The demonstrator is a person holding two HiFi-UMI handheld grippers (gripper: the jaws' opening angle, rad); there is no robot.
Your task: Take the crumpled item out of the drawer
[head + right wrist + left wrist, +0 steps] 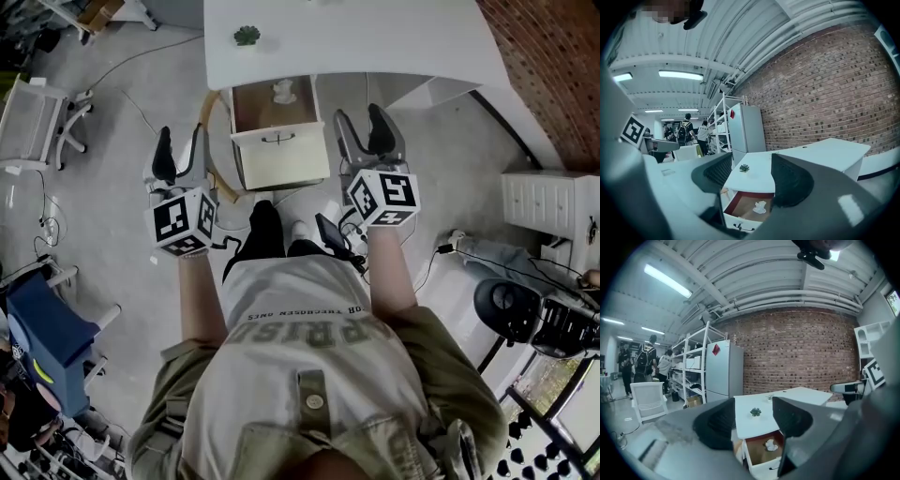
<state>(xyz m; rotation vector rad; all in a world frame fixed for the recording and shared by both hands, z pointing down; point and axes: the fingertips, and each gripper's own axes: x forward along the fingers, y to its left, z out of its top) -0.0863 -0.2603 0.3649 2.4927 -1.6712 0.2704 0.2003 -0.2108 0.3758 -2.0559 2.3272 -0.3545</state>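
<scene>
crumpled item: far end of the open drawer, by the desk edge | left gripper, right gripper: both wide, empty, flanking the drawer front | advice: we should reach in over the front, straddle the wad, close gently

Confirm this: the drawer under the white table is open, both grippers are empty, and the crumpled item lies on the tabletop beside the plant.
Not the tabletop: the crumpled item lies inside the open drawer, as the head view shows. The plant stands on the table. The rest holds.
</scene>
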